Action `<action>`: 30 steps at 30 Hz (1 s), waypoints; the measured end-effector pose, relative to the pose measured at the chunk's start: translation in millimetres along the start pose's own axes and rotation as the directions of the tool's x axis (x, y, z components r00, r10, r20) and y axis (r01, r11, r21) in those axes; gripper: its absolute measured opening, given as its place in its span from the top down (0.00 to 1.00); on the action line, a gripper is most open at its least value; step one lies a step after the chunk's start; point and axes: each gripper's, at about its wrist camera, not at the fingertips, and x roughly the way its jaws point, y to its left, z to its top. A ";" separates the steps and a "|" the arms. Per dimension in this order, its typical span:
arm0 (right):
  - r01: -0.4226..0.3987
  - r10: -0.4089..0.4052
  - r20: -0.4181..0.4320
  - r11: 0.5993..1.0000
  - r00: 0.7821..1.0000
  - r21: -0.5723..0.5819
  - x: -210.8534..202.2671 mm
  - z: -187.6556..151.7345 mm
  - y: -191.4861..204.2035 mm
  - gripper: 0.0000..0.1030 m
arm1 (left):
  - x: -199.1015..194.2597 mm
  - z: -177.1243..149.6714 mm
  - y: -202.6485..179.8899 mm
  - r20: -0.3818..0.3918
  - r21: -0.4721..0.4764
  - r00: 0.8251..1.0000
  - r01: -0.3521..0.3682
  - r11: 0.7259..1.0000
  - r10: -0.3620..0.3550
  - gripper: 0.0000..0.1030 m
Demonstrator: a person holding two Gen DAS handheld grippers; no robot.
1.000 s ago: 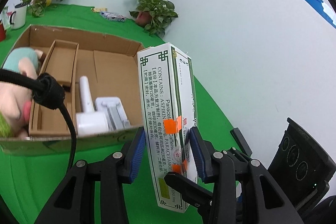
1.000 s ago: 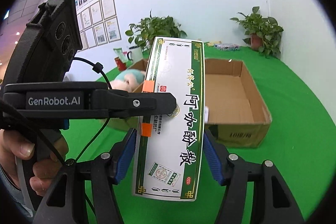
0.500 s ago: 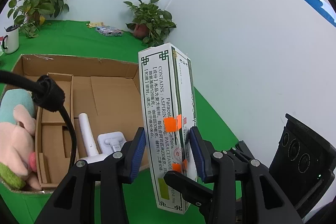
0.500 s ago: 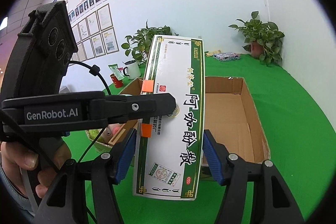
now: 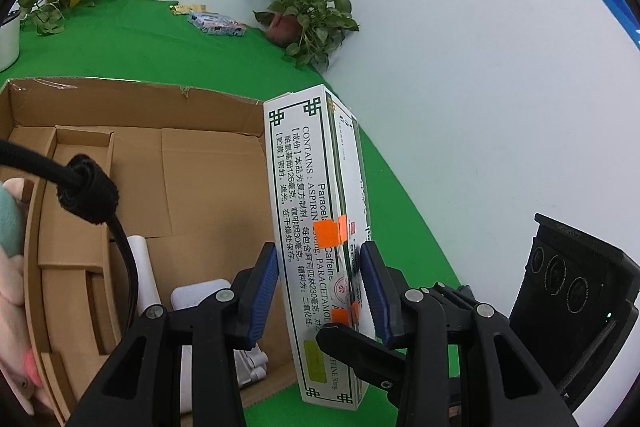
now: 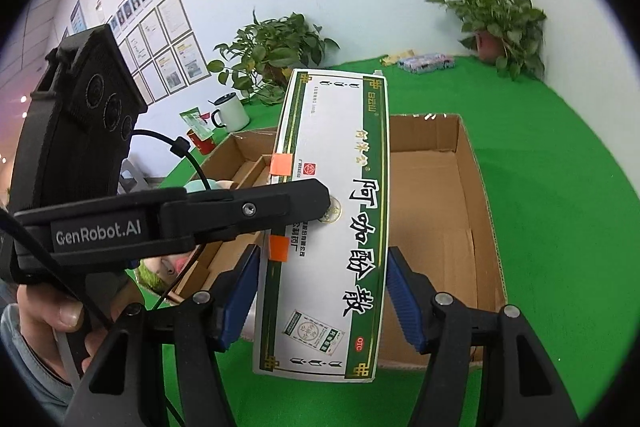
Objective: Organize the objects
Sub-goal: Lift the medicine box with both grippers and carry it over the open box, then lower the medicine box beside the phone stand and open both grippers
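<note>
Both of your grippers clamp one tall white-and-green medicine box [image 5: 316, 247], held upright in the air. Your left gripper [image 5: 320, 291] presses its blue pads on the box's narrow sides; your right gripper [image 6: 320, 299] squeezes the wide printed face's edges. The box hangs over the near right corner of an open cardboard carton [image 5: 208, 163] (a plush toy [image 5: 10, 267] and a white appliance [image 5: 200, 301] lie inside) on a green table [image 6: 560, 187].
</note>
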 end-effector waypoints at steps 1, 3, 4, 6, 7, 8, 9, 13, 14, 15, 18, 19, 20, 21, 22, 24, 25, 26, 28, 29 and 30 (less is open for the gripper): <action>0.003 -0.003 -0.007 1.000 1.000 0.001 3.4 0.7 -2.2 0.41 | 4.8 1.9 2.5 -0.007 -0.004 1.000 0.001 1.000 -0.001 0.62; 0.007 -0.006 -0.028 1.000 1.000 0.001 10.5 0.5 -5.9 0.41 | 17.6 6.5 9.7 -0.030 -0.019 1.000 0.002 1.000 -0.003 0.62; 0.006 -0.005 -0.038 1.000 0.999 0.004 14.0 0.9 -8.5 0.41 | 22.5 6.0 12.7 -0.038 -0.020 0.999 0.000 1.000 -0.001 0.62; 0.001 0.000 -0.065 1.000 0.998 0.022 24.7 1.3 -16.7 0.41 | 34.4 6.4 19.6 -0.057 -0.031 0.998 -0.006 0.999 0.004 0.62; 0.000 0.003 -0.076 1.000 0.997 0.031 28.8 1.6 -20.1 0.41 | 42.1 6.5 24.0 -0.071 -0.040 0.997 -0.011 0.999 0.008 0.62; -0.002 0.006 -0.088 0.999 0.996 0.041 33.1 0.7 -23.7 0.41 | 50.0 6.7 28.0 -0.087 -0.048 0.996 -0.017 0.999 0.012 0.62; -0.006 0.012 -0.104 0.998 0.994 0.055 38.8 -0.8 -28.3 0.41 | 56.4 5.2 31.5 -0.099 -0.053 0.995 -0.022 0.998 0.017 0.62; -0.028 0.048 -0.167 0.992 0.985 0.121 59.3 -5.8 -44.0 0.41 | 83.5 -1.4 47.9 -0.148 -0.075 0.988 -0.059 0.995 0.048 0.62; -0.031 0.056 -0.180 0.990 0.982 0.140 63.4 -6.5 -46.8 0.41 | 89.0 -2.5 51.8 -0.158 -0.083 0.986 -0.065 0.994 0.051 0.62; -0.023 0.051 -0.194 0.989 0.980 0.144 69.6 -6.8 -50.3 0.41 | 96.9 -2.8 58.7 -0.172 -0.106 0.984 -0.063 0.992 0.045 0.62; 0.009 0.017 -0.228 0.994 0.974 0.111 78.8 -10.5 -51.4 0.41 | 111.1 -6.0 68.0 -0.204 -0.127 0.978 -0.060 0.990 0.033 0.62; 0.016 0.010 -0.237 0.994 0.971 0.107 80.6 -11.1 -52.4 0.41 | 114.7 -6.8 68.1 -0.212 -0.121 0.977 -0.063 0.991 0.036 0.60; 0.023 0.003 -0.243 0.994 0.970 0.106 81.0 -11.9 -53.4 0.41 | 118.0 -7.4 67.1 -0.216 -0.107 0.975 -0.072 0.992 0.048 0.60; 0.036 -0.010 -0.249 0.994 0.968 0.101 81.5 -12.5 -54.4 0.41 | 120.1 -7.9 65.2 -0.215 -0.090 0.975 -0.081 0.993 0.060 0.58; 0.055 -0.030 -0.249 0.994 0.968 0.095 81.4 -12.9 -54.6 0.41 | 120.3 -8.2 62.8 -0.212 -0.071 0.975 -0.090 0.993 0.074 0.59; 0.088 -0.063 -0.257 0.992 0.964 0.087 81.8 -14.1 -56.9 0.41 | 118.0 -8.8 58.6 -0.201 -0.023 0.972 -0.129 0.991 0.122 0.58; 0.087 -0.061 -0.266 0.993 0.962 0.086 83.1 -14.8 -56.9 0.41 | 116.0 -9.1 58.5 -0.197 -0.014 0.971 -0.143 0.990 0.138 0.58; 0.094 -0.068 -0.273 0.992 0.960 0.084 84.1 -15.3 -56.4 0.42 | 111.9 -9.9 58.9 -0.188 -0.004 0.969 -0.165 0.986 0.161 0.58; 0.120 -0.097 -0.283 0.991 0.954 0.065 87.0 -16.3 -53.0 0.42 | 103.3 -12.4 59.8 -0.169 0.011 0.965 -0.203 0.979 0.202 0.58; 0.132 -0.110 -0.289 0.990 0.951 0.055 89.2 -16.7 -52.1 0.42 | 96.1 -12.7 59.4 -0.151 0.019 0.963 -0.223 0.975 0.224 0.58; 0.138 -0.117 -0.301 0.989 0.947 0.051 92.3 -18.3 -51.8 0.41 | 86.5 -14.9 59.2 -0.124 0.030 0.963 -0.238 0.971 0.240 0.58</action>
